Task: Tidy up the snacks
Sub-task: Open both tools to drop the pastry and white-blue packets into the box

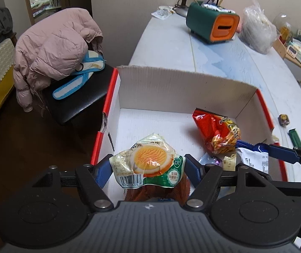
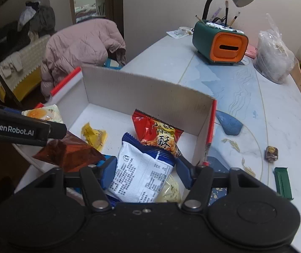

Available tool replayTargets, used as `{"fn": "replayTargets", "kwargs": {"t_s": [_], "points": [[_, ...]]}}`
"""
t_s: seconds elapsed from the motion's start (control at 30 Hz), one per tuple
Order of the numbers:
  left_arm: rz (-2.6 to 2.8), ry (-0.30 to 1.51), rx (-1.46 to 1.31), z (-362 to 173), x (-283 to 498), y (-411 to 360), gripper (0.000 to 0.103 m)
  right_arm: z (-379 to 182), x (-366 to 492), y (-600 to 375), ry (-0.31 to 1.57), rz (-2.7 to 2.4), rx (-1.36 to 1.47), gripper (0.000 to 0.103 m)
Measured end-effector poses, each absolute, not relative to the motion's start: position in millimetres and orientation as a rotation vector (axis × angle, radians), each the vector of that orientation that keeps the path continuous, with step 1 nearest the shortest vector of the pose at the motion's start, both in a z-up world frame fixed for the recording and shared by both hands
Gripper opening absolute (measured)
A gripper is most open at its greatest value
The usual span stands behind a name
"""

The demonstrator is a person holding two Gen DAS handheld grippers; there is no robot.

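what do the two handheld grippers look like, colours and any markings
Both are built alike: a matte black body with two round black discs at the base, black linkage bars joined by silver rivets, and blue pads on the fingers. That holds for the left gripper and the right gripper. In the right wrist view the left gripper's arm bears white lettering reading GenRobot.AI. No cables, hands or sleeves show.
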State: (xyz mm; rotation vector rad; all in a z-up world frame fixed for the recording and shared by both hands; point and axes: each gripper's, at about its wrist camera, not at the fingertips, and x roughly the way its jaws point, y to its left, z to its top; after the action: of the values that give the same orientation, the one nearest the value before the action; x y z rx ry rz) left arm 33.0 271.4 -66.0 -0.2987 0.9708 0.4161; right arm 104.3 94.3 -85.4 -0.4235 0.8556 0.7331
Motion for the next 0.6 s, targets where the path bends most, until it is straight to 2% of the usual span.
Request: {"fn": "replayTargets", "kwargs": {"t_s": [0.3, 0.4, 0.6], "points": [[0.402, 1.01, -0.272, -86, 48, 271, 0.072, -105, 110, 106, 0.874, 0.699, -0.46, 0.06], [0.397, 1.016, -0.266, -89, 50, 270, 0.072, -109, 111, 106, 0.881, 0.698, -0.467, 0.056], [0.39, 1.008, -0.263, -86, 47, 267, 0.072, -109, 113, 105, 0.891, 0.7, -0.456, 0.058]]}}
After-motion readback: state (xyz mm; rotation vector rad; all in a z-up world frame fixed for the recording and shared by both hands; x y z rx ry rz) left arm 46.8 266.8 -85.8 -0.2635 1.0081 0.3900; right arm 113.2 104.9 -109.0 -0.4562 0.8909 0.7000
